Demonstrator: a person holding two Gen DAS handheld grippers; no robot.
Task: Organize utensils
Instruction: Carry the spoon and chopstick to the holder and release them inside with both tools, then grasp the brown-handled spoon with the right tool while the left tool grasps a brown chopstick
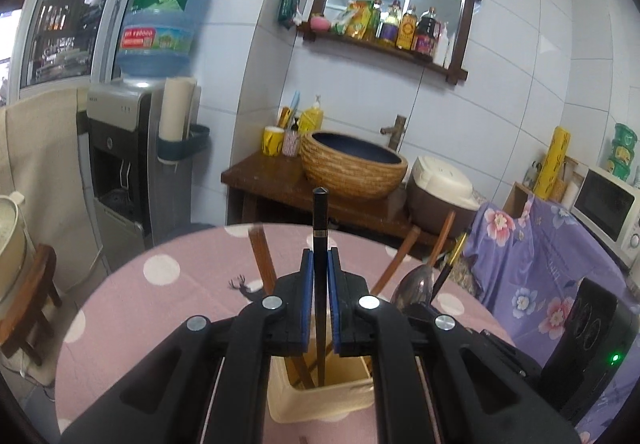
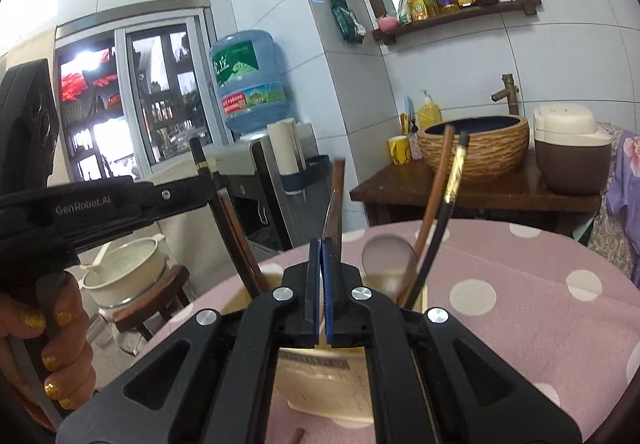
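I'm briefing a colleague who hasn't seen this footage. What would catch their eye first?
The left gripper clamps a black chopstick upright above a cream utensil holder on the pink polka-dot table. The right gripper pinches a thin metal utensil handle over the same holder, where more chopsticks lean.

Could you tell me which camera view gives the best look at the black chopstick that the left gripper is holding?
The left wrist view: the black chopstick stands upright between the left gripper's jaws, its lower end in the cream holder. The right wrist view shows only a slanted stretch of it beside the left gripper's body.
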